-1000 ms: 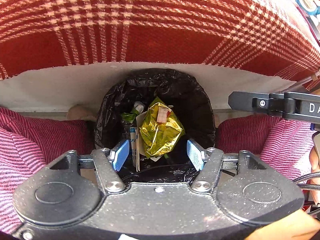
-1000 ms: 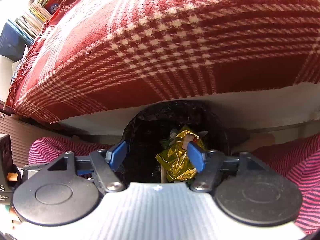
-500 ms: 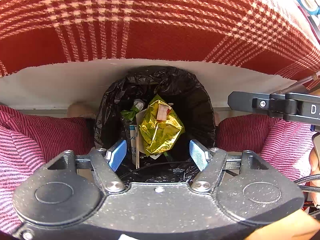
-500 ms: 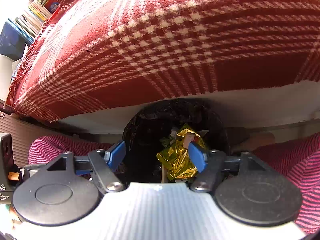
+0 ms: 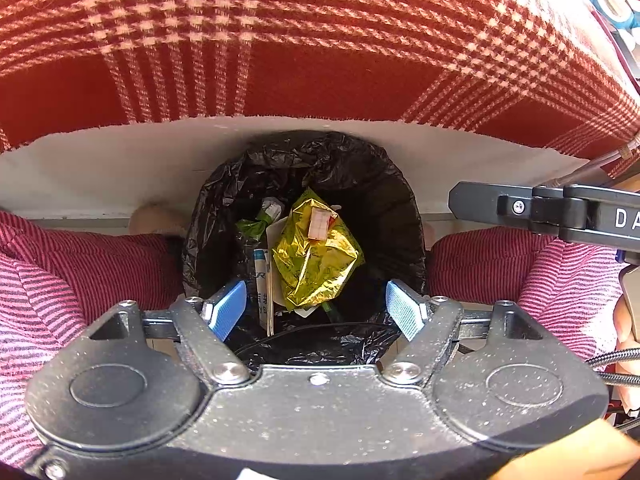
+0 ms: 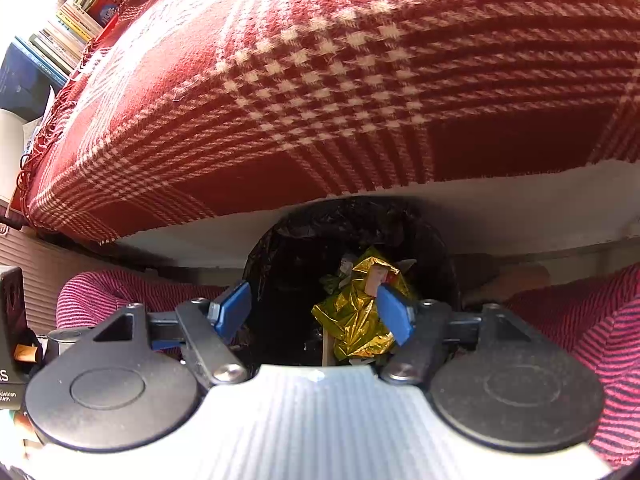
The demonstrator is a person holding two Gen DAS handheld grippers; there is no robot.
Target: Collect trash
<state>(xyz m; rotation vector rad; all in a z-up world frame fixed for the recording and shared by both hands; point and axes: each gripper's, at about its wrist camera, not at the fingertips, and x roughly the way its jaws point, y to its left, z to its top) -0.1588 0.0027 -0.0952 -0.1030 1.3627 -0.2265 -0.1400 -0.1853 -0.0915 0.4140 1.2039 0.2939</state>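
Since a second ago, your left gripper point(image 5: 316, 310) has just been opening: its blue pads point(image 5: 228, 308) stand wider apart than before, with nothing between them, only the bin far below. Everything else sits where it was. Your right gripper point(image 6: 316, 312) is spread wide as well and grips nothing, though its right-hand pad overlaps the gold wrapper point(image 6: 356, 316) in the right wrist view.

In the left wrist view, the black-lined trash bin point(image 5: 384, 196) sits at centre frame, just above the gripper body. Inside it lies the crumpled gold wrapper point(image 5: 316, 264), with a small pale tag point(image 5: 319, 225) on its upper part. To the wrapper's left are a green scrap point(image 5: 252, 227) and a white and blue packet point(image 5: 261, 280) standing on edge.

A red and white plaid blanket point(image 5: 320, 40) fills the upper half of both views, with a white edge point(image 5: 100, 168) beneath it. Pink striped fabric point(image 5: 60, 272) flanks the bin at the left and right. Part of your right gripper's dark body reaches in at the right edge of the left wrist view. In the upper left of the right wrist view, you can see a row of books point(image 6: 80, 16).
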